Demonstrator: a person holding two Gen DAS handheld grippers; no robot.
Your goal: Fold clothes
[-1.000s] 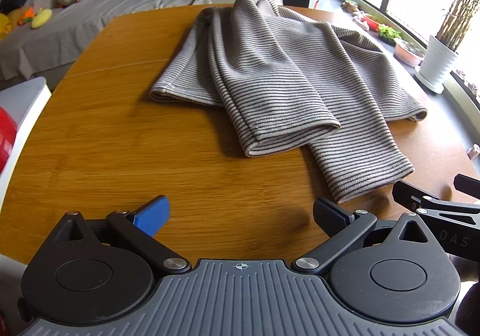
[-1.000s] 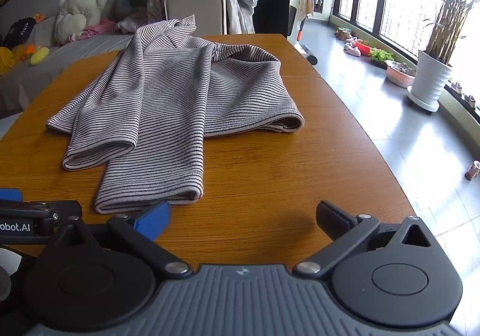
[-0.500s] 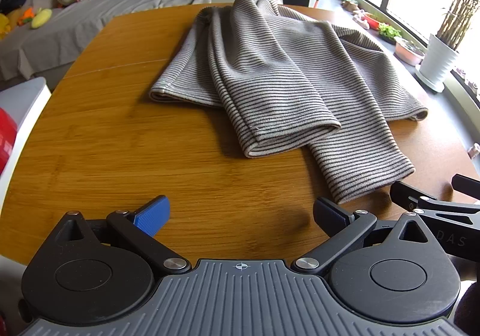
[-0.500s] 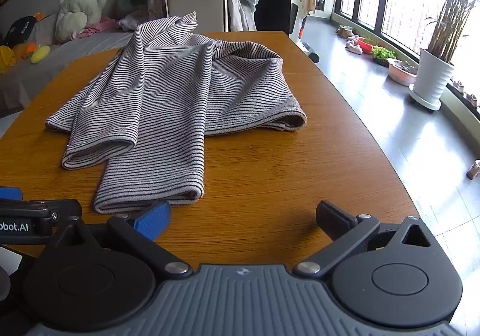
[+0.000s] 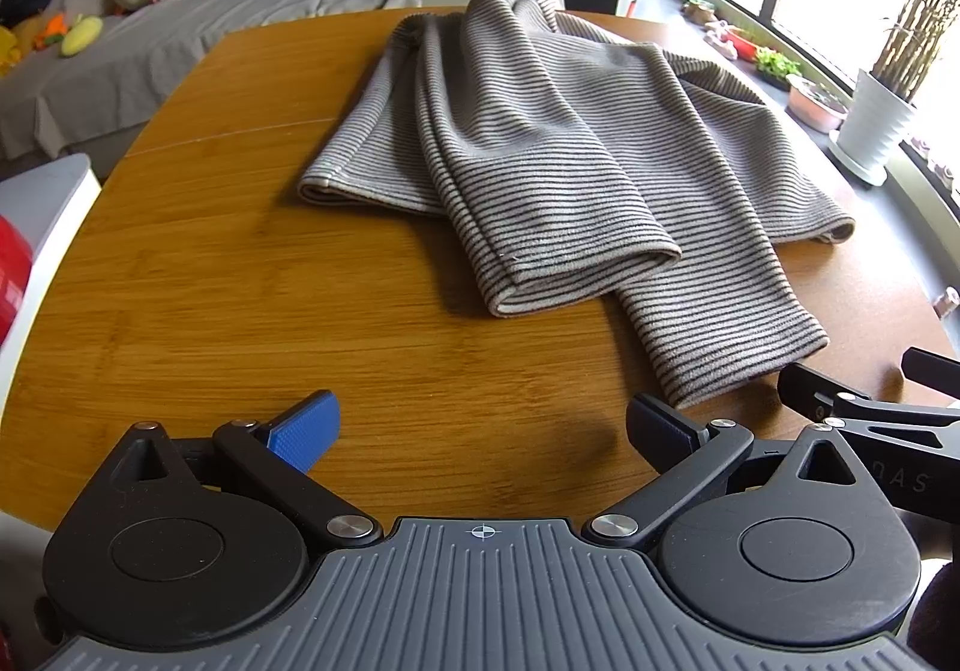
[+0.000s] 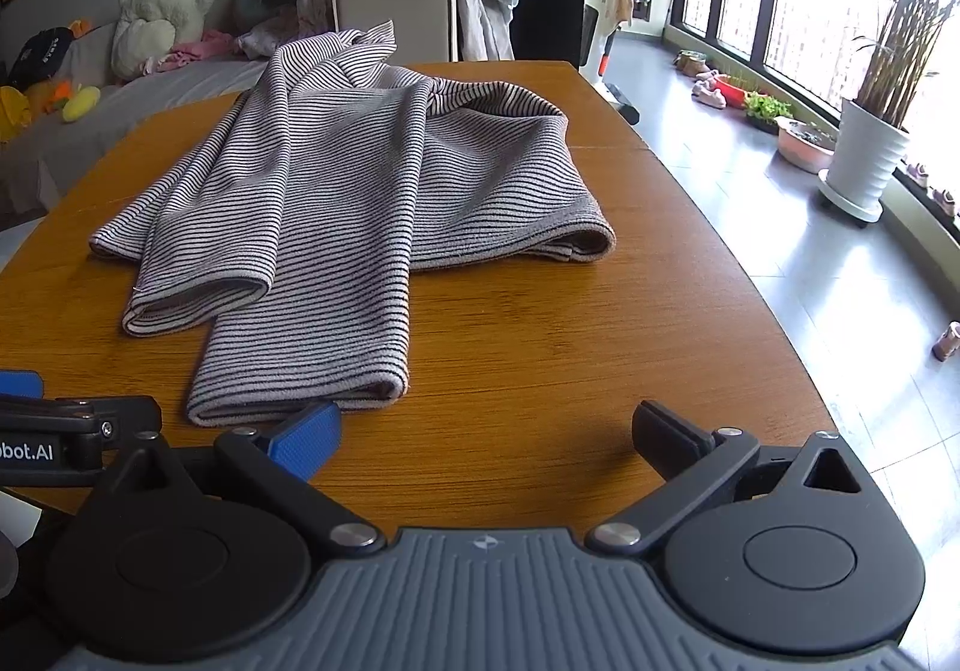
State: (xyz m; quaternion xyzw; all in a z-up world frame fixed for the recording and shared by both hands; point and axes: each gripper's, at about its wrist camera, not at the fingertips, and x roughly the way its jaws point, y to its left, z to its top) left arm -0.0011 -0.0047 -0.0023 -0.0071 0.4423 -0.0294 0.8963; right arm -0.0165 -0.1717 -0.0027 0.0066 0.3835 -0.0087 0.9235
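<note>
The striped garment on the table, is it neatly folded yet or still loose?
Still loose. The striped garment lies rumpled on the wooden table, its two long sections overlapping unevenly and its far end bunched up.

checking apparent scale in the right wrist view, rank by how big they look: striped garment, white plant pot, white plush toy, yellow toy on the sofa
1. striped garment, largest by far, though it lies nearest the camera.
2. and 3. white plush toy and white plant pot look about alike; I would not rank them.
4. yellow toy, smallest.

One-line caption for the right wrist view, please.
Open right tool hovers near a striped garment on a wooden table.
</note>
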